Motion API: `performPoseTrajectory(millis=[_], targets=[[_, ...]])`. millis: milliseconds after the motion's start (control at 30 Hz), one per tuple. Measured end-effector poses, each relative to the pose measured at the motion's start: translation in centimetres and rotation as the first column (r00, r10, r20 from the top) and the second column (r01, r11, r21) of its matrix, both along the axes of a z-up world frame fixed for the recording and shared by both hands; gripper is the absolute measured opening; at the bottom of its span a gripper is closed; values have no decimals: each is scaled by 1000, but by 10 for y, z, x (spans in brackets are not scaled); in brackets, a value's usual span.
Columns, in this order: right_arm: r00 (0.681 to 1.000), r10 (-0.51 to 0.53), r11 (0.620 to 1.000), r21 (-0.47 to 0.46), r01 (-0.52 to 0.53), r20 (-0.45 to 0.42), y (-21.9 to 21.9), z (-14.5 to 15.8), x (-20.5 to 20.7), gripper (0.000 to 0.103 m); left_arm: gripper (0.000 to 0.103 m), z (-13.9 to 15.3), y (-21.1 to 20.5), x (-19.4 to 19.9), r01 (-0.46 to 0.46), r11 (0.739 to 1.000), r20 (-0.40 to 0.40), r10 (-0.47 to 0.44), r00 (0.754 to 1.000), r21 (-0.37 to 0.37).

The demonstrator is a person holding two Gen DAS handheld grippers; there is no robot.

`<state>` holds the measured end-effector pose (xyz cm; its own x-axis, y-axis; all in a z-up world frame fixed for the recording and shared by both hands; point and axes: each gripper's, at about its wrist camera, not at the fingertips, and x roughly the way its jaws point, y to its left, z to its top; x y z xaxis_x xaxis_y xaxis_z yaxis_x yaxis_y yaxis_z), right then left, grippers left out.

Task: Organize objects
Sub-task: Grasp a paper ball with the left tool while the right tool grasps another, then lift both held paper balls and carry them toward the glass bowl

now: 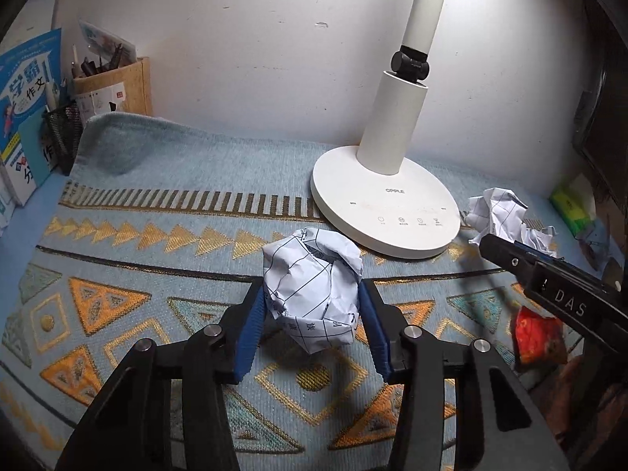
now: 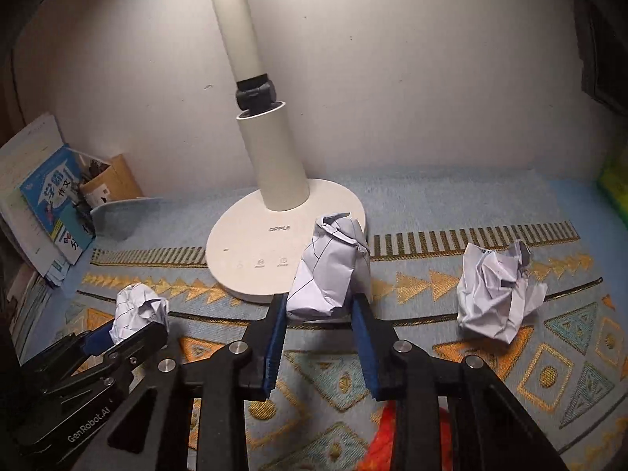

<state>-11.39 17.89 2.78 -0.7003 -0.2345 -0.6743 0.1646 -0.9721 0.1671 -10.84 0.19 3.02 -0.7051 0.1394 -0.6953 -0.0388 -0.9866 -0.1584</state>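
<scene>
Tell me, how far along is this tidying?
Early, it seems; nothing looks put away yet. In hand: the left gripper clamps one crumpled paper ball, and the right gripper clamps a second ball. Left: a third paper wad and a red wrapper lie on the patterned cloth.

Two close wrist views look obliquely down a patterned mat; both share the lamp at 12 o'clock.

"OPPLE" on lamp base
</scene>
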Motion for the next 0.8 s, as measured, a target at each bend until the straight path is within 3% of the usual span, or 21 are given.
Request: performPoseTrajectory(millis=[233, 400, 567, 667, 800], targets=[[997, 58, 998, -35, -56, 43, -5, 6, 83, 33, 44, 28, 6, 73, 27, 999, -54, -28, 998, -17], [995, 83, 995, -52, -80, 62, 2, -8, 140, 33, 44, 17, 4, 131, 35, 998, -20, -34, 999, 45], [992, 105, 990, -101, -98, 67, 7, -25, 170, 33, 44, -3, 6, 158, 17, 995, 27, -20, 999, 93], [994, 105, 992, -73, -102, 27, 4, -17, 182, 33, 44, -2, 8, 171, 7, 996, 6, -8, 1000, 84], [993, 113, 992, 51, -114, 26, -4, -16, 192, 34, 45, 1, 14, 176, 0, 1000, -29, 1, 1000, 22]])
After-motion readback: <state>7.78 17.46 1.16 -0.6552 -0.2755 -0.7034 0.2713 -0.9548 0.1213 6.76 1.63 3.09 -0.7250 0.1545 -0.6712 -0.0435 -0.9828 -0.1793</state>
